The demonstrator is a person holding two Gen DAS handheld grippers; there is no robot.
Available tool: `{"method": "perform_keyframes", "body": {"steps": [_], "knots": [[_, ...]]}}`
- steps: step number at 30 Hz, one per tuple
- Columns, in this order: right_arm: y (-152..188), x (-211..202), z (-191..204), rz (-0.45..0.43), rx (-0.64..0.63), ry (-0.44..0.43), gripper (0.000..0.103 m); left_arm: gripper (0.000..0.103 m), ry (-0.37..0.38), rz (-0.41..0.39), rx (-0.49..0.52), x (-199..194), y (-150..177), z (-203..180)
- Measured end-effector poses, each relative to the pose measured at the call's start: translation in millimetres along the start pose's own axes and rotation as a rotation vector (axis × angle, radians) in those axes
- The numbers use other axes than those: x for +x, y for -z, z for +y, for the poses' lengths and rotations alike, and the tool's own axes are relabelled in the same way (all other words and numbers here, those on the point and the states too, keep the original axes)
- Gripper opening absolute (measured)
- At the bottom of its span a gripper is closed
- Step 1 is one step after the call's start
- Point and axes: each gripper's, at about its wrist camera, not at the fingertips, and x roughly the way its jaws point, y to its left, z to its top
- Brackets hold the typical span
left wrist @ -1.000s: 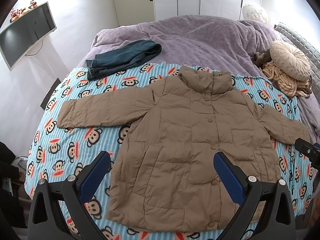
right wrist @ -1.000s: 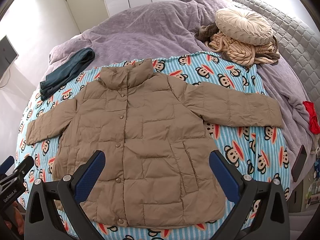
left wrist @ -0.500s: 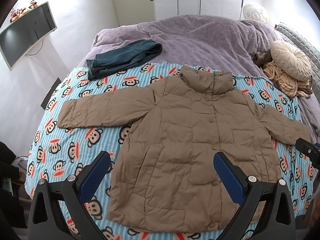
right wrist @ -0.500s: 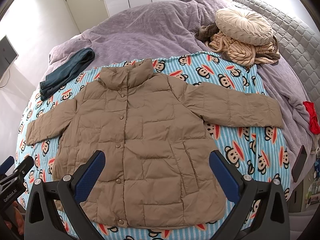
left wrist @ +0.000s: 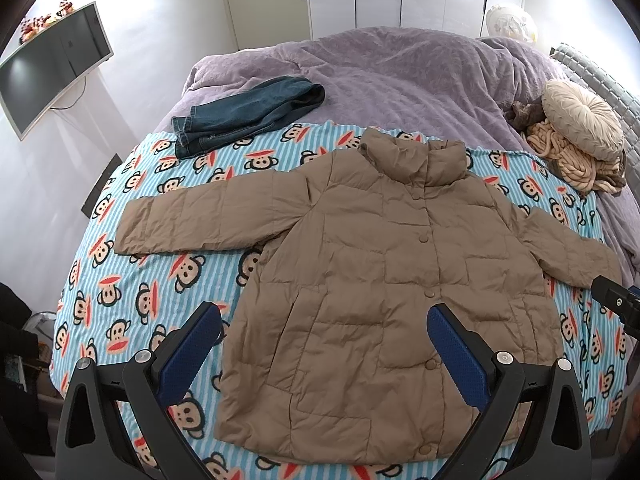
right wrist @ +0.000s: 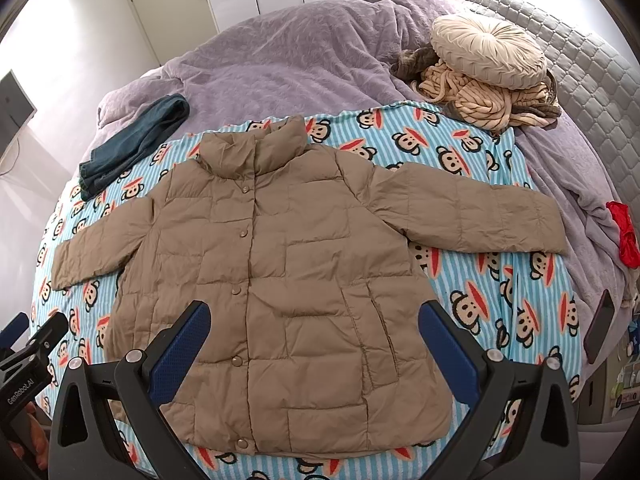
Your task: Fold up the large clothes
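A tan quilted puffer jacket (left wrist: 380, 264) (right wrist: 288, 272) lies flat and face up on a blue striped monkey-print blanket (left wrist: 160, 264) (right wrist: 492, 292), buttoned, collar away from me, both sleeves spread out sideways. My left gripper (left wrist: 324, 340) hovers open above the jacket's lower left part, blue pads wide apart with nothing between them. My right gripper (right wrist: 314, 340) hangs open over the jacket's hem, also holding nothing. The left gripper's body shows at the lower left edge of the right wrist view.
Folded blue jeans (left wrist: 244, 114) (right wrist: 132, 144) lie at the blanket's far left corner on a purple duvet (left wrist: 400, 76). A round beige cushion (right wrist: 488, 50) sits on knitted throws at the far right. A red item (right wrist: 624, 234) and a dark phone (right wrist: 598, 326) lie on the bed's right side. A monitor (left wrist: 48, 68) hangs at left.
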Motion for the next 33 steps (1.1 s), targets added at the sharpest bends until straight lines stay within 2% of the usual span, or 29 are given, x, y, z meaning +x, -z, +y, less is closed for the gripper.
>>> {"method": "perform_keyframes", "body": {"steps": [26,33], "knots": [[-1.5,2.9,1.1,0.004,0.002,-0.001,0.103,0.103,0.001,0.007,-0.001,1.8,3.0,1.8],[-1.2,5.0,1.5,0.008,0.002,-0.001,0.103,0.103,0.004,0.026,-0.001,12.8,6.0,3.5]]}}
